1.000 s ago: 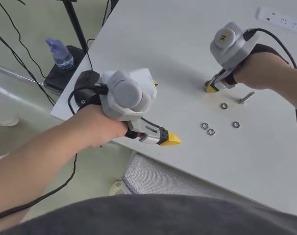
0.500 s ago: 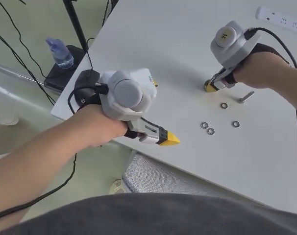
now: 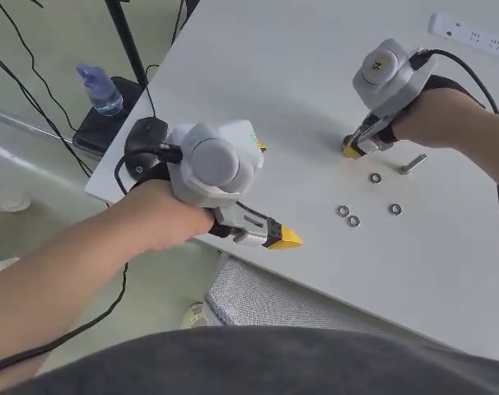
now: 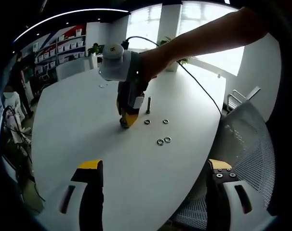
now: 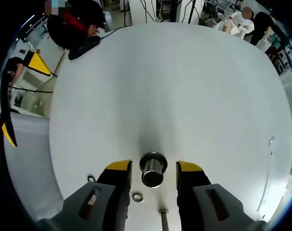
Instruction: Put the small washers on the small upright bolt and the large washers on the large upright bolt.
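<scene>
The right gripper [image 5: 154,167] is straddling the large upright bolt [image 5: 152,162] on the white table [image 3: 299,74]. Its jaws are sitting narrowly on either side of the bolt, with a sliver of gap showing. Four washers [image 3: 353,220] are lying loose nearer the person, and the small bolt [image 3: 412,164] is just right of the gripper. The left gripper [image 4: 153,166] is hovering over the near table edge, its jaws spread wide and holding nothing.
</scene>
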### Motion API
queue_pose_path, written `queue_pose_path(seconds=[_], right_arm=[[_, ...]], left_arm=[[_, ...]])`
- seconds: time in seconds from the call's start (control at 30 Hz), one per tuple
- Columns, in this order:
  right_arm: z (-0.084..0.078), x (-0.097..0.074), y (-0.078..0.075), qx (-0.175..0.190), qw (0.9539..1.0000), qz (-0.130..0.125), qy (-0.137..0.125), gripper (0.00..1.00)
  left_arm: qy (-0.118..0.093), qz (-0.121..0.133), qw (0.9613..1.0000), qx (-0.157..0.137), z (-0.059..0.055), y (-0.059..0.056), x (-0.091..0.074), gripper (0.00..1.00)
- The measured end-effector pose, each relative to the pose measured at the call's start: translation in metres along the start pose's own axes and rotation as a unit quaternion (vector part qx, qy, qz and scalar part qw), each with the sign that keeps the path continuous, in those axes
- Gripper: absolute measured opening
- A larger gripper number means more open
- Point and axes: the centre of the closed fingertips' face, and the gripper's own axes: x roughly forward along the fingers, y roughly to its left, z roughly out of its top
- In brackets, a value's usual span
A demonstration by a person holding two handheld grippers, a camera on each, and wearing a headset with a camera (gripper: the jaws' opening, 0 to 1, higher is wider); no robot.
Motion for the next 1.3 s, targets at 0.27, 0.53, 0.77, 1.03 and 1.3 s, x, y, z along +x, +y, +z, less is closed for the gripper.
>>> queue_pose_path(seconds=[0.27,0.53,0.77,1.03,1.3], right_arm=[[0.001,-0.008,0.002,-0.002,0.9999,0.01,-0.007,0.38],[0.002,-0.018,0.001,0.004,0.9997,0.014,-0.019,0.37],[0.004,-0.03,0.001,0.006,0.9993,0.013,-0.034,0.38],[0.004,-0.042,0.005,0.006,0.999,0.01,-0.044,0.37],[0.002,-0.053,0.01,0.005,0.9986,0.013,-0.05,0.37]], left_arm=[[0.002,-0.002,1.0,0.002,-0.001,-0.003,-0.001,0.88],[0.0,0.003,1.0,0.007,0.003,-0.004,-0.002,0.89],[0.002,0.005,1.0,0.006,0.002,-0.002,-0.002,0.88],[0.0,0.011,0.9999,-0.001,0.003,-0.005,-0.004,0.88],[0.005,0.014,0.9999,0.001,0.003,-0.008,-0.008,0.87]])
